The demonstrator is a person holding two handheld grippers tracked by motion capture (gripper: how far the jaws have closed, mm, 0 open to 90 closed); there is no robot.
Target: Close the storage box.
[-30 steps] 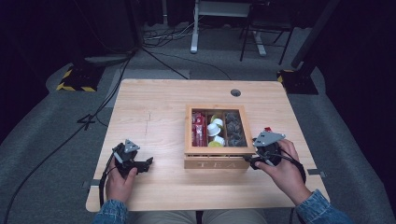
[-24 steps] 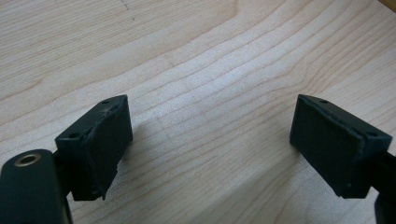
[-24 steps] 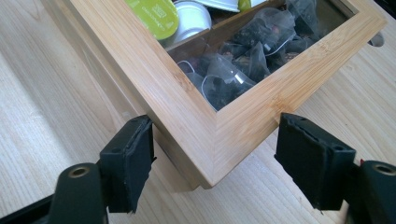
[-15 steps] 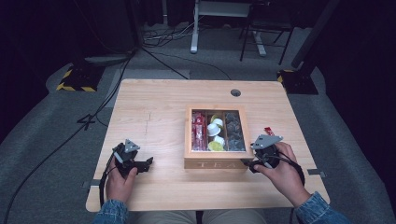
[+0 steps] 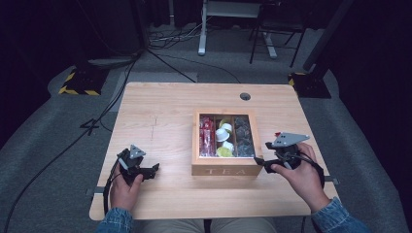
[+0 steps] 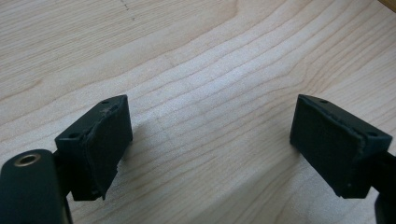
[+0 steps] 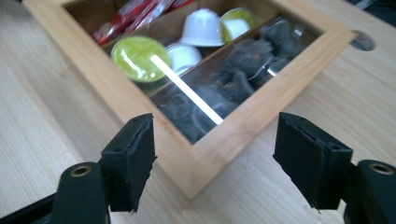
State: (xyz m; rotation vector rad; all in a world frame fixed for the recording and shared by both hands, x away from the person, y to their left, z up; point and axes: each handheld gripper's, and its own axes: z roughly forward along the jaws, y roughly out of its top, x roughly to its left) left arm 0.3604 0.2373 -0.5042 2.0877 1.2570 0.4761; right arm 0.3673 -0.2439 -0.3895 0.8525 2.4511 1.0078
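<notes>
A wooden tea box with a glass lid stands right of the table's middle. It holds red packets, white and green capsules and dark packets. My right gripper is at its front right corner. In the right gripper view the right gripper is open and has just been opening a little. The box frame has its corner between the jaws, and the pads do not touch it. My left gripper rests low over bare wood at the front left. It is open with nothing between its fingers.
A round cable hole sits near the table's far edge, behind the box. Bare tabletop spreads left of the box. Cables and a desk frame are on the floor beyond the table.
The right gripper has shifted only slightly beside the box's front right corner. The left gripper has stayed where it was.
</notes>
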